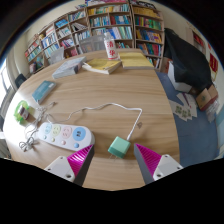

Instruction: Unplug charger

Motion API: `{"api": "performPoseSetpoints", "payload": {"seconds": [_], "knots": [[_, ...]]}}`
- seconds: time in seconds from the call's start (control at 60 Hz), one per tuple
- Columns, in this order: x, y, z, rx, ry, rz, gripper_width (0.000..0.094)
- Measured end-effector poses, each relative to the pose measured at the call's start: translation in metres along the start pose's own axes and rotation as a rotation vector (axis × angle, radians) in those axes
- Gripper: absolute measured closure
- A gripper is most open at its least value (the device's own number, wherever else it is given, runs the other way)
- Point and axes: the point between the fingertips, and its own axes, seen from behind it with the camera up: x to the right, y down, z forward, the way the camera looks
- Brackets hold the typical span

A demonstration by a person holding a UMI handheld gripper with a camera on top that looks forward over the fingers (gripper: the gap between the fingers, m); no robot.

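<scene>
Hovering open gripper [110, 160], green charger [119, 147] between its fingers, power strip [62, 133] beside

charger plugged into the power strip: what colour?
Teal green charger, just ahead between the open gripper fingers; white cable to the power strip. Gripper view.

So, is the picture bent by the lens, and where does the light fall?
Gripper view: strong fisheye, the table edge and bookshelves curve; soft light on the tabletop; the open claw points at the green charger, with the power strip beside it.
</scene>
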Motion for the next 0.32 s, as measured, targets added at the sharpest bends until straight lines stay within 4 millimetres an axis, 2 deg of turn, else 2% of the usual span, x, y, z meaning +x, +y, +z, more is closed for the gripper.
{"api": "performPoseSetpoints", "payload": {"seconds": [0.1,0.183,0.317], "knots": [[0.002,0.004,-0.024,0.032,-0.043,-0.004,0.0096],[0.006,0.010,-0.056,0.062,-0.079,-0.003,0.0097],[0.044,0.034,-0.104,0.086,-0.053,0.032,0.0103]]}}
